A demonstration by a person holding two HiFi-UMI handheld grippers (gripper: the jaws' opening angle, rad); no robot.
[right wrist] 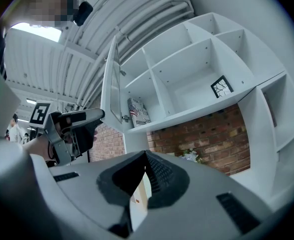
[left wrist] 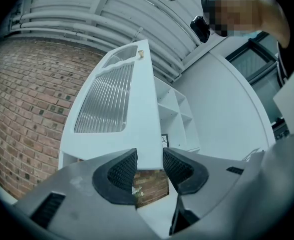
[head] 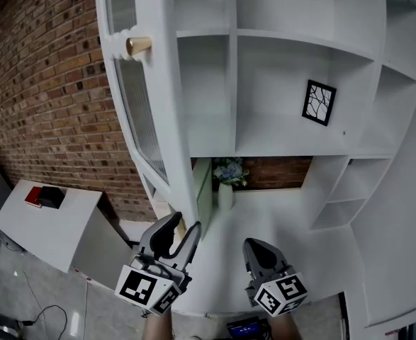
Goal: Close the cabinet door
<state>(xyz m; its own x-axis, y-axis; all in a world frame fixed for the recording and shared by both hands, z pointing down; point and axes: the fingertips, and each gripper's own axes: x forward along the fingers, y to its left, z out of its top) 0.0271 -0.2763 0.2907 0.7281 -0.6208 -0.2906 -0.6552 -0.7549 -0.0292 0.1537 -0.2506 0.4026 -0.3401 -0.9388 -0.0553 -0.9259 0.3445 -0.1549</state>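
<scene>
Hinges will carry most of the load, I judge, so the tall white cabinet door (head: 147, 98) should swing easily and stay stiff across its painted frame. Its long ribbed glass panel (head: 140, 108) is the fragile part, and the glossy paint looks slippery. The door stands wide open, swung out to the left of the white shelving unit (head: 293, 48), and its free edge points down toward me.

My left gripper (head: 184, 227) has that edge at the bottom corner. In the left gripper view the two ribbed pads sit on either face of the frame (left wrist: 136, 109) and press against it. I'd keep to the solid frame, clear of the glass. The round brass knob (head: 138, 45) near the top is the other place to take hold, though it is well away from both tools. My right gripper (head: 261, 250) hangs free beside the left with its jaws brought together on nothing.

Readable writing: none. The black-framed picture (head: 319, 102) shows a branch pattern only. The book with a flag-patterned cover (right wrist: 138, 111) is too small to read. The cubes carry square markers (head: 138, 287), not text.
</scene>
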